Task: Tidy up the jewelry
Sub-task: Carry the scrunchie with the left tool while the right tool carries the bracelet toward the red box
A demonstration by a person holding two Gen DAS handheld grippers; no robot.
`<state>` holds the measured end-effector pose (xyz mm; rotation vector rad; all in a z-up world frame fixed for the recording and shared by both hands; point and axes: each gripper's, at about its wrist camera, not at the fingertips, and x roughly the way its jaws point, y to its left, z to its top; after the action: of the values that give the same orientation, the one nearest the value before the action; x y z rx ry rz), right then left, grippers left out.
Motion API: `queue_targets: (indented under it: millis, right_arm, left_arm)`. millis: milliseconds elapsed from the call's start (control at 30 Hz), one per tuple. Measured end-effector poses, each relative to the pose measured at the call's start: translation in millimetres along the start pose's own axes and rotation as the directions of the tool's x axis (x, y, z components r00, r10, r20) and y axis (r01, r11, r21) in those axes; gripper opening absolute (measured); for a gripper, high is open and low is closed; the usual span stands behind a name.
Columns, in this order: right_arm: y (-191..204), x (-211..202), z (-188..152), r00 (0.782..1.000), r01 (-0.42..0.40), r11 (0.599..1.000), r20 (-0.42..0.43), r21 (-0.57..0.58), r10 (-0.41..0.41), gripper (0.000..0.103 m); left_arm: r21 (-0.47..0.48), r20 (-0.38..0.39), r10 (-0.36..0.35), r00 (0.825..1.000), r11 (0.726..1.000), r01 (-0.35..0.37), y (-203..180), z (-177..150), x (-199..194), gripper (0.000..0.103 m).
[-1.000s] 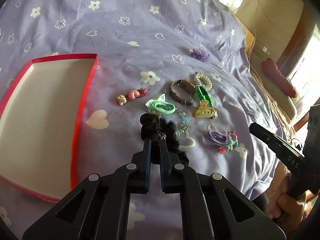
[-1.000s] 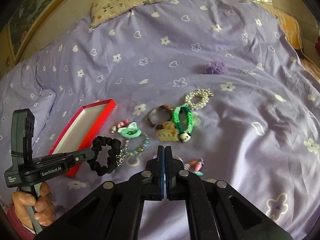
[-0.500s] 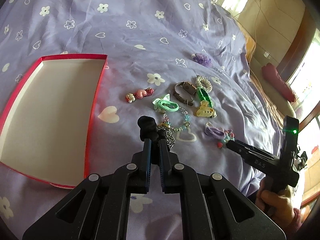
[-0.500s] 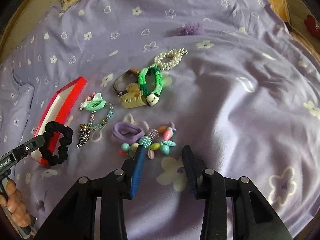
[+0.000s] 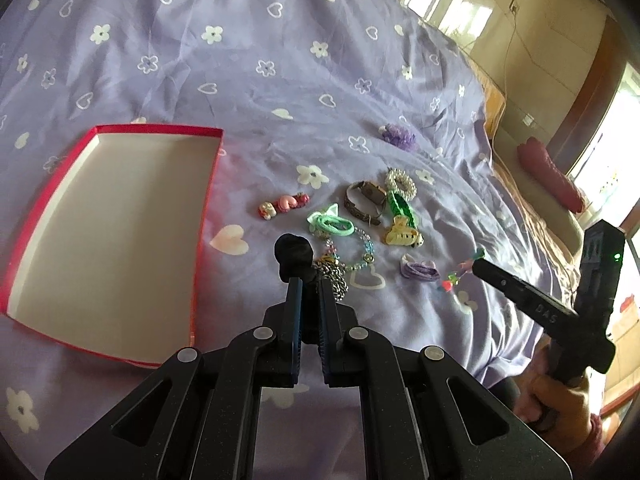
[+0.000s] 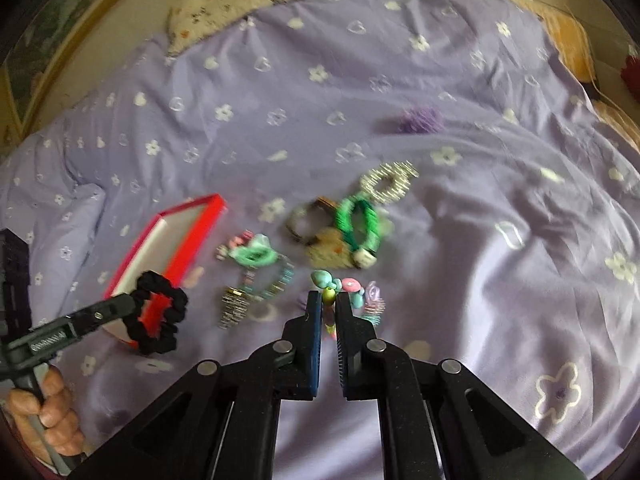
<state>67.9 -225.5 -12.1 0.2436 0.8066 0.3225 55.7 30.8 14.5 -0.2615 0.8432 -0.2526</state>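
**Two grippers, each holding one piece of jewelry above the bedspread**

While the left gripper [image 5: 308, 284] keeps its jaws closed on a black hair tie [image 6: 158, 312], the right gripper [image 6: 329, 300] has just been closing and now pinches a beaded bracelet [image 6: 340, 286] of mixed colours between its fingers. In the right wrist view the hair tie hangs as a loop in front of the near corner of the red box [image 5: 52, 184], whose white inside is bare. The remaining pieces lie on the purple bedspread [image 5: 240, 60] to the right of the box: a pink hair clip [image 5: 284, 205], a mint hair tie [image 5: 330, 222], a bead-and-chain bracelet [image 5: 352, 260], a brown watch [image 5: 366, 200], a pearl ring band [image 5: 401, 181], a green hair band [image 5: 402, 208], a yellow claw clip [image 5: 402, 236] and a lilac bow [image 5: 418, 270]. A purple scrunchie [image 5: 398, 136] lies apart, farther up the bed. A hand [image 6: 48, 412] grips the left handle.
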Motion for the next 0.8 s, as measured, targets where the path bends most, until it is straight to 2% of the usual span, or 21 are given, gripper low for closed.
queue_targets:
  millis: [200,400,800]
  right_arm:
    - [41.2,-1.7,6.8,0.996,-0.089,0.994,0.007,-0.058,0.089,0.006]
    - [88.1,18.0,5.8,0.981,-0.192,0.976,-0.043,-0.106,0.189,0.006]
    - [193.6,77.2,1.7,0.926,-0.367,0.911,-0.163,-0.19,0.339,0.006]
  left_arm:
    - [-0.034,0.043,0.023,0.999,0.999,-0.022,21.8,-0.5,-23.7,0.006]
    - [-0.086,0.075,0.071,0.995,0.994,-0.064,55.5,-1.3,-43.3,0.006]
    - [-0.207,0.101,0.166,0.981,0.968,-0.142,133.2,1.0,-58.5,0.006]
